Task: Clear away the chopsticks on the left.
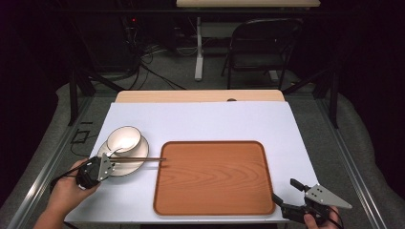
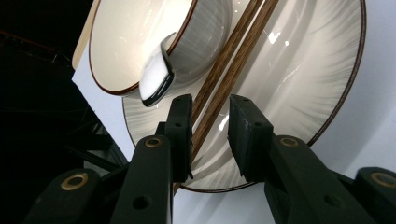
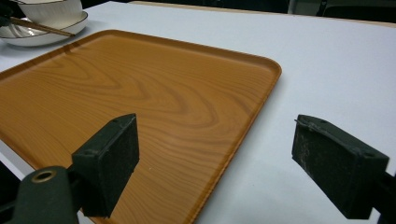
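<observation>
Crosswise, chopsticks (image 1: 143, 159) point at tray (image 1: 215, 200).

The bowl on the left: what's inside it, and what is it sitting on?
The bowl holds a white spoon whose handle hangs over the rim. It sits on a plate, with chopsticks lying across the plate beside it. The plate's surface under the bowl is covered.
</observation>
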